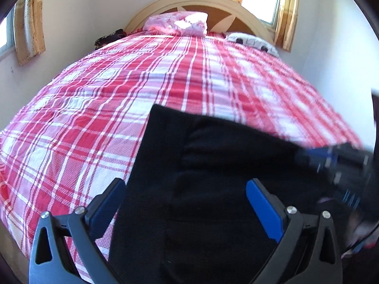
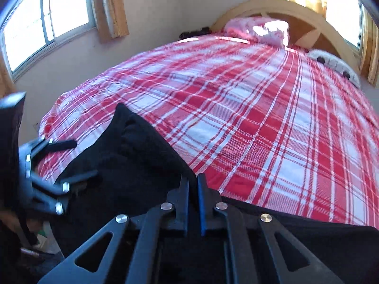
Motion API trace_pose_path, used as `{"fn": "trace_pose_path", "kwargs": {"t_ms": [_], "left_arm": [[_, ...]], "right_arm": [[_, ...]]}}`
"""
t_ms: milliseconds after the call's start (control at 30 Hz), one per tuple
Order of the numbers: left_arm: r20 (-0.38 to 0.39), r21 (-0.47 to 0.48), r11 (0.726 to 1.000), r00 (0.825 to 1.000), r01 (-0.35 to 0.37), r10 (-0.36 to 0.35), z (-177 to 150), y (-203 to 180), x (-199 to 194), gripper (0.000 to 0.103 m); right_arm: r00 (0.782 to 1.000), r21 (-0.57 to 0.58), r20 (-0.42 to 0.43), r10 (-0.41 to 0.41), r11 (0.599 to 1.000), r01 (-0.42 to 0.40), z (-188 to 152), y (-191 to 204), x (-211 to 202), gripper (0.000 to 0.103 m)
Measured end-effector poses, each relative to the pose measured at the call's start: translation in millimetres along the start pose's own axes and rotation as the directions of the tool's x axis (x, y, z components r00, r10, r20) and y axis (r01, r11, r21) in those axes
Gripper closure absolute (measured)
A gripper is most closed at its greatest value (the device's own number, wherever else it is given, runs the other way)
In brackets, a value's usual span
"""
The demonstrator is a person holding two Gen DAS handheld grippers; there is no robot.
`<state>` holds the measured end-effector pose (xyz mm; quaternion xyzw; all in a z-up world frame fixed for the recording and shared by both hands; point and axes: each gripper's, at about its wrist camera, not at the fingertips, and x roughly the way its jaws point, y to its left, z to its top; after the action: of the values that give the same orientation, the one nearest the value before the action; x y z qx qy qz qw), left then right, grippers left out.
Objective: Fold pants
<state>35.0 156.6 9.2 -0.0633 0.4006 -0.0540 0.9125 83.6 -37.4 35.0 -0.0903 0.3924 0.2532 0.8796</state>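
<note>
The black pants [image 1: 213, 165] lie flat on the near part of the red and white plaid bed [image 1: 118, 108]. My left gripper [image 1: 187, 189] is open, and its blue-padded fingers [image 1: 263, 206] straddle the cloth without pressing on it. In the right wrist view the pants [image 2: 132, 156] run from the left down under my right gripper [image 2: 193, 179]. That gripper is shut on their near right edge, with its jaws almost touching. The right gripper [image 1: 308, 157] shows blurred at the pants' right side. The open left gripper [image 2: 84, 158] shows at the left.
A pink pillow [image 1: 180, 23] and a white plush item [image 1: 251, 41] lie by the arched headboard [image 1: 199, 0]. A dark bundle [image 1: 109, 37] sits at the far left corner. Curtained windows [image 2: 42, 23] and walls stand close on both sides of the bed.
</note>
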Motion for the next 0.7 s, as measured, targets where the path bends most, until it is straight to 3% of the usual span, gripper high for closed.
{"fn": "trace_pose_path", "kwargs": {"t_ms": [167,300,433,500,600,700], "left_arm": [[-0.029,-0.038,0.991,0.991,0.131,-0.132,7.6,-15.5,-3.2,0.0],[-0.071,-0.012,0.995,0.993,0.096,-0.097,11.7,-34.5,9.3,0.0],[-0.142,-0.079,0.989,0.98,0.126,-0.137,15.2,-37.5,28.1,0.0],[-0.176,-0.104,0.99,0.978,0.092,-0.109,10.8,-36.1,39.0,0.0],[-0.187,-0.12,0.991,0.979,0.053,-0.075,6.6,-28.9,47.2,0.0],[-0.198,-0.11,0.993,0.979,0.029,-0.051,0.2,-25.4,51.0,0.0]], "right_arm": [[0.993,-0.14,0.066,-0.099,0.984,0.108,-42.1,48.5,-22.4,0.096],[0.989,-0.154,0.093,-0.119,0.979,0.132,-68.0,65.9,-23.0,0.096],[0.98,-0.209,0.115,-0.161,0.961,0.182,-84.8,85.5,-22.8,0.096],[0.978,-0.206,0.125,-0.167,0.96,0.191,-89.0,89.2,-22.4,0.096],[0.981,-0.174,0.12,-0.153,0.969,0.173,-92.2,89.4,-22.8,0.096],[0.986,-0.031,0.143,-0.083,0.996,0.088,-89.5,65.7,-36.2,0.096]]}}
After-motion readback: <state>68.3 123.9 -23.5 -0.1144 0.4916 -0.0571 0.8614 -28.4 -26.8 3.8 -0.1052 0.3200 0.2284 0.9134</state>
